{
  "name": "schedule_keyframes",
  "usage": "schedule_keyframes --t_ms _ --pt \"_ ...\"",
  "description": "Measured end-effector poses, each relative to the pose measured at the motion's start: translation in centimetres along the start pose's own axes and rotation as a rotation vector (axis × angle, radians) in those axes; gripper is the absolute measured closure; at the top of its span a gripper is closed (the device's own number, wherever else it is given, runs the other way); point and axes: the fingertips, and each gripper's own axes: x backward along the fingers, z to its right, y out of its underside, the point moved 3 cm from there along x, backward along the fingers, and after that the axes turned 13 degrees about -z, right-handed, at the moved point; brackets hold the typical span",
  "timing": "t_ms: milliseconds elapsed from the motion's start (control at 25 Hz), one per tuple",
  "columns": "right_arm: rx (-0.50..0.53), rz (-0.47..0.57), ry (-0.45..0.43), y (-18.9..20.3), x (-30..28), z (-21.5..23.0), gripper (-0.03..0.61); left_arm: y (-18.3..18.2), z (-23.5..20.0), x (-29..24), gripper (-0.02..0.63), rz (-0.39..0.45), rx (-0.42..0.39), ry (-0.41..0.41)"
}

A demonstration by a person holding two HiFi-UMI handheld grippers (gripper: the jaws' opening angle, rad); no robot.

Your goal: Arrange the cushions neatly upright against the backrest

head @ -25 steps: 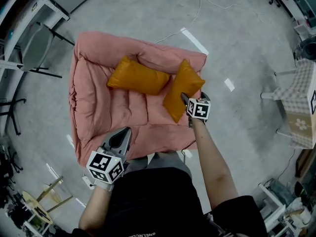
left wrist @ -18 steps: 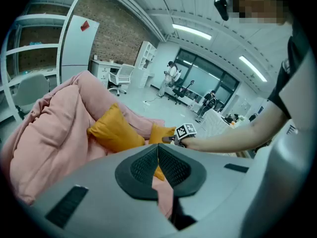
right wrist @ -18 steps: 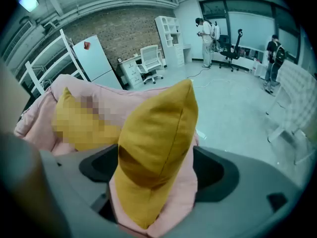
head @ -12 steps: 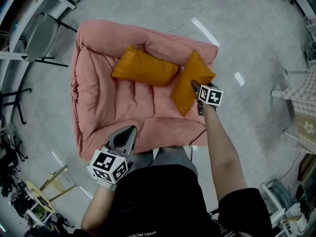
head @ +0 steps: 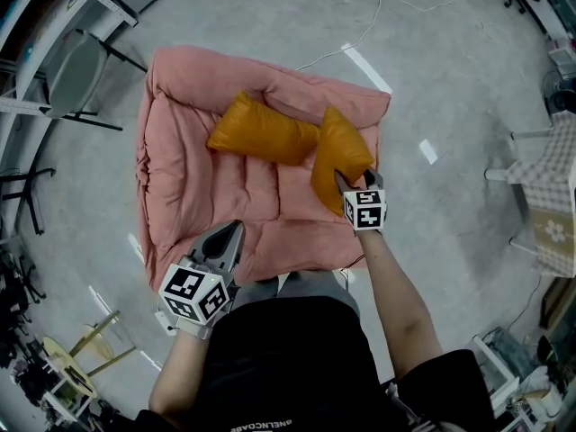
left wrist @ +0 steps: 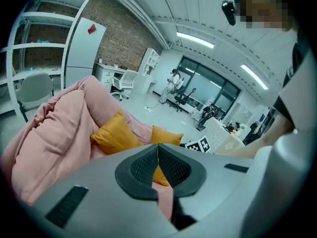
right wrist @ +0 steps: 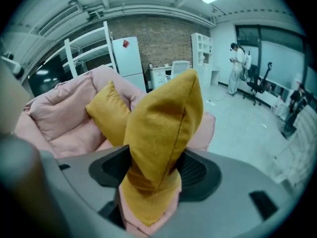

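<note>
My right gripper (right wrist: 156,170), its jaws having just been closing, pinches the right cushion (right wrist: 166,108) by its near corner. I hold firmly and stand it against the backrest (head: 270,81) ahead. My left gripper (left wrist: 157,168) is closed and empty.

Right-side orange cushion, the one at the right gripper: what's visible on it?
The orange cushion is a plump rectangular pillow in mustard, woven-looking fabric with a stitched seam along its edge. It stands tilted on end over the right side of the pink floor sofa, near the backrest. The right gripper, whose jaws have just been closing, pinches its near lower corner and bunches the fabric. Its far end appears to touch the second orange cushion.
</note>
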Motion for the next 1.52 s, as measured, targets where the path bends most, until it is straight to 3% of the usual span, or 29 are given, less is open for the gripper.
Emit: schedule_keyframes --t_ms 280,760,920,1200,1440,1520 --pt "0.358 0.063 0.066 -0.5 3.3 -8.0 0.285 -0.2 -2.6 0.4 0.600 -0.003 0.057 0.023" --pt "0.707 0.063 0.019 1.3 -0.5 -22.2 0.273 2.3 -7.2 2.5 0.600 -0.033 0.133 -0.004" --pt "0.814 0.029 -0.068 2.8 -0.9 -26.3 0.272 3.3 -8.3 2.9 0.600 -0.028 0.171 -0.017" --pt "0.804 -0.073 -0.271 5.1 -0.8 -28.8 0.278 5.0 -9.3 3.2 0.600 -0.011 0.236 -0.025" --pt "0.863 -0.167 -0.533 4.8 1.8 -27.1 0.233 5.4 -8.9 3.2 0.600 0.030 0.281 -0.024" --pt "0.868 -0.183 -0.577 3.8 2.0 -25.0 0.230 5.5 -8.4 3.3 0.600 0.041 0.285 -0.030"
